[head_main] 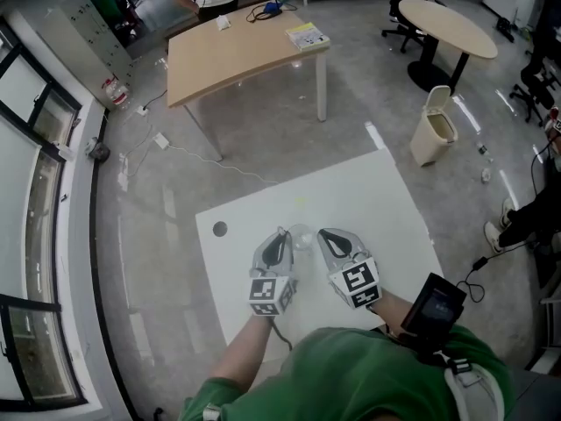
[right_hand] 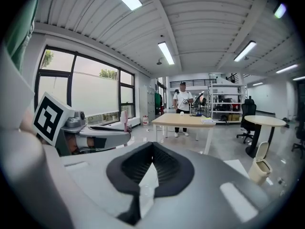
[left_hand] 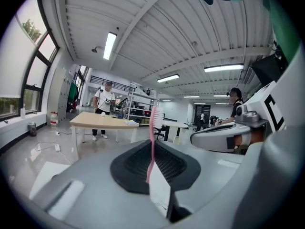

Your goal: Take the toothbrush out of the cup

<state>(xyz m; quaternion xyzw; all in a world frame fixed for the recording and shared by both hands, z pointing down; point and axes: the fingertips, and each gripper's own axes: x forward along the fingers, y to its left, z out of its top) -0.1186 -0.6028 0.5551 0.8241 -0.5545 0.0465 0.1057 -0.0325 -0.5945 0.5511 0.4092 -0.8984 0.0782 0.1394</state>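
Note:
In the left gripper view a pink toothbrush (left_hand: 153,132) with white bristles stands upright, pinched at its lower handle by my left gripper (left_hand: 152,149), which is shut on it. The head view shows both grippers side by side above the white table (head_main: 377,200), the left gripper (head_main: 279,236) and the right gripper (head_main: 326,235) with a clear cup (head_main: 301,236) between their tips. In the right gripper view my right gripper (right_hand: 152,148) has its jaws nearly together on a clear, glassy wall (right_hand: 147,182), which looks like the cup. The toothbrush head (right_hand: 124,119) rises above the left gripper (right_hand: 97,136) there.
A dark round mark (head_main: 219,229) lies on the white table's left part. Beyond stand a wooden desk (head_main: 237,51) with a person behind it, a round table (head_main: 447,24) with chairs, and a beige bin (head_main: 435,126). A dark device (head_main: 434,306) is strapped to the right forearm.

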